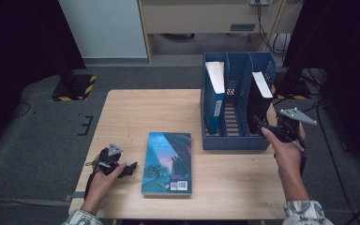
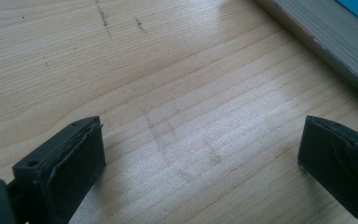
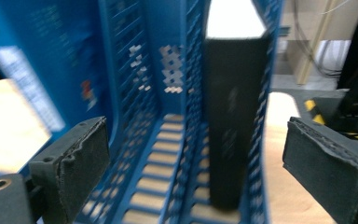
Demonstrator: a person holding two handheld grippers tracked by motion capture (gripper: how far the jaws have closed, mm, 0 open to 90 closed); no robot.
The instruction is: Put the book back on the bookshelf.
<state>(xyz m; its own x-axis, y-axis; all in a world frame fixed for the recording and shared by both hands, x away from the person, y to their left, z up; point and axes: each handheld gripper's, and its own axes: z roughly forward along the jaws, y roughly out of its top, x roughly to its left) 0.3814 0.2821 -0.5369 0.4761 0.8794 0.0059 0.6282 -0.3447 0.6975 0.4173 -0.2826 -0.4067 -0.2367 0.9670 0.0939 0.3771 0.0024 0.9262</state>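
The black book stands upright in the rightmost slot of the blue file rack, which sits at the tabletop's far right corner; a second, blue-spined book stands in the leftmost slot and the middle slot holds nothing. Our right gripper hovers just in front of the rack's open end, jaws spread wide with nothing between them, so we judge the black book to be seated and the hand to be clear of it. To finish this step well, we should draw the gripper straight back along the slot line without brushing the spine or the lattice wall, since a sideways nudge could tip the book against the divider.

The large illustrated book lies flat near the front edge of the tabletop, left of centre, and looks like the next one to file. Our left gripper rests on the wood just beside its left edge, jaws wide and holding nothing.

The right gripper view shows the black book leaning slightly inside its slot, with the slatted floor of the rack visible, which the high view hides. The left gripper view shows the page edge of the flat book and faint marks on the bare wood.
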